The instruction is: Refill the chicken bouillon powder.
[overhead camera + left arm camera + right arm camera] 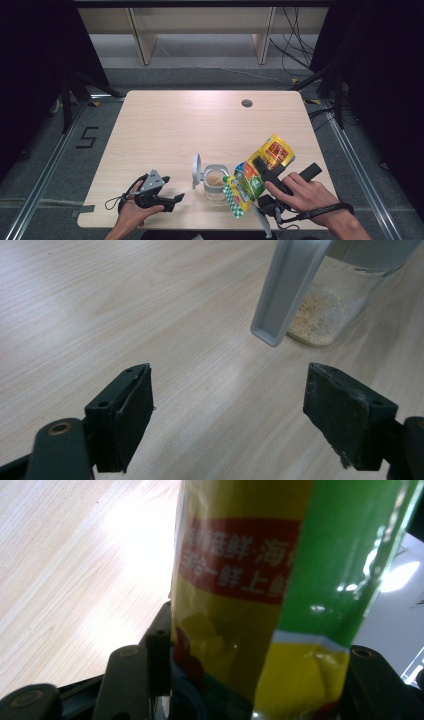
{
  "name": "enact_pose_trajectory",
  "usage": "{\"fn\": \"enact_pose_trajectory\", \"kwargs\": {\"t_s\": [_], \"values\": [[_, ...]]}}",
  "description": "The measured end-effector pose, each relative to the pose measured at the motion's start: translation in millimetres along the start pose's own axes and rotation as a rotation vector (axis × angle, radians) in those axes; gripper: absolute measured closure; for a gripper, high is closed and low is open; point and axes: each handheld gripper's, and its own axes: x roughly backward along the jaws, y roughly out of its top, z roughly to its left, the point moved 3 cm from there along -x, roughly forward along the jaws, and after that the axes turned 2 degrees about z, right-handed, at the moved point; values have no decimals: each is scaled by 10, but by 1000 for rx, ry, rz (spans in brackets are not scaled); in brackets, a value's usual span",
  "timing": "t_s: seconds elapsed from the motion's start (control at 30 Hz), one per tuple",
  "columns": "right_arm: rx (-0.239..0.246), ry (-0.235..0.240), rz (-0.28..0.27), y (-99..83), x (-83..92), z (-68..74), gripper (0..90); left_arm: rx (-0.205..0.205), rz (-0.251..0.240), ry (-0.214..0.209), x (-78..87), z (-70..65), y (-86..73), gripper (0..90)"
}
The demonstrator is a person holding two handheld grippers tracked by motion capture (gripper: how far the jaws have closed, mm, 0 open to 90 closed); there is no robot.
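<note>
Near the front edge of the pale wooden bench (165, 125), a glossy yellow-and-green foil snack pouch (257, 175) is clamped between the jaws of the right hand-held gripper (260, 172) and tilted over a clear plastic jar (216, 182) with a hinged grey lid (196, 171) swung open. Crumbly beige powder (320, 317) is seen at the jar's bottom. The left hand-held gripper (172, 200) is held released, jaws spread wide, just left of the jar.

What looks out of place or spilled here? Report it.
Nothing is spilled. The yellow-green pouch is tipped steeply in the right gripper, low end by the open jar. The jar's lid stands up on edge. The left gripper rests open, fingers empty.
</note>
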Motion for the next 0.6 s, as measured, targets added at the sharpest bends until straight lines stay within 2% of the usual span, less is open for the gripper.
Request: {"fn": "enact_pose_trajectory", "kwargs": {"t_s": [0.13, 0.17, 0.2, 0.23, 0.27, 0.3, 0.37, 0.4, 0.43, 0.47, 0.5, 0.6], "values": [[2, 0, 2, -3, 17, -7, 478, -1, 5, 2, 2, -3, 0, 198], [2, 0, 2, -3, 17, -6, 479, 26, 0, 4, -9, -17, -5, 198], [-3, 2, 3, -1, 19, -3, 479, 16, 6, 9, -7, -8, -6, 198], [22, -9, -7, -2, 15, -15, 479, 19, -4, 0, -9, -12, -4, 198], [22, -9, -7, -2, 15, -15, 479, 19, -4, 0, -9, -12, -4, 198], [1, -19, -4, 5, 17, -2, 479, -1, -1, -1, -2, -1, 0, 198], [1, -18, -7, 13, 13, -5, 479, -1, 10, 5, 4, -3, 0, 198], [1, -16, -7, 17, 12, -5, 479, 14, 6, 1, -1, -12, -3, 198], [23, -21, -13, 21, 6, -19, 479, 23, 6, 0, -2, -17, -5, 198], [3, -7, -15, 32, -1, -6, 479, 20, 7, 0, -2, -15, -4, 198], [6, -21, -14, 36, -3, -9, 479, -1, 6, 1, 1, -3, 0, 198], [3, -23, -13, 42, -13, -22, 479, 1, -1, 0, -3, -1, -1, 198]]}}
